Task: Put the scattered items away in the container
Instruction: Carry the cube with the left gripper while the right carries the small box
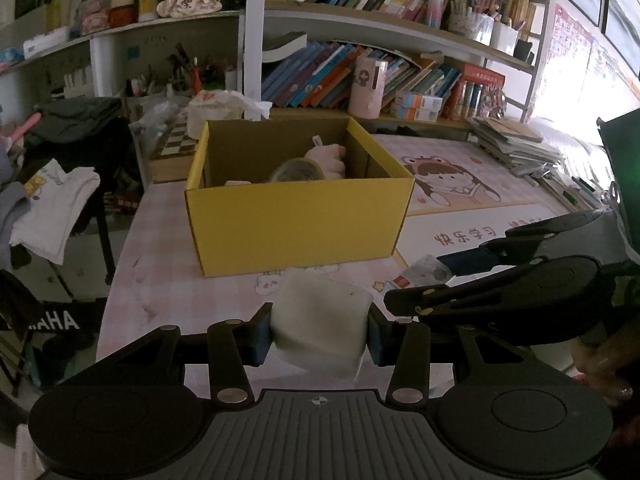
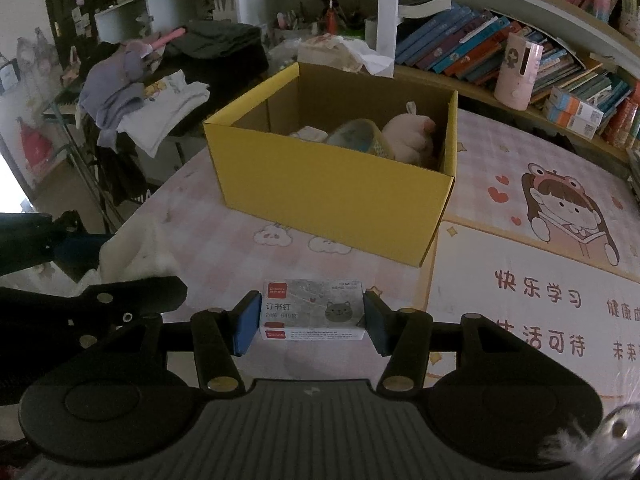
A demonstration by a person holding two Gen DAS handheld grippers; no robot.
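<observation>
Jaws clamped: our left gripper [image 1: 320, 334] grips white cloth [image 1: 322, 322], right gripper [image 2: 310, 322] staple box [image 2: 312, 314]; both angled down, near yellow box [image 2: 332, 184].

Box [image 2: 332, 184] on table [image 2: 208, 208], plush [image 2: 410, 136] inside, bookshelf [image 2: 480, 52] behind.

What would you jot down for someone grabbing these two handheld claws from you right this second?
Left gripper: shut on a soft white item.
Right gripper: shut on a small staple box.
Both are on the near side of the yellow cardboard box on the pink desk mat.
Done: a pink plush toy, a round bluish item and something white are already inside.
Left: drop both held things into the box.
</observation>
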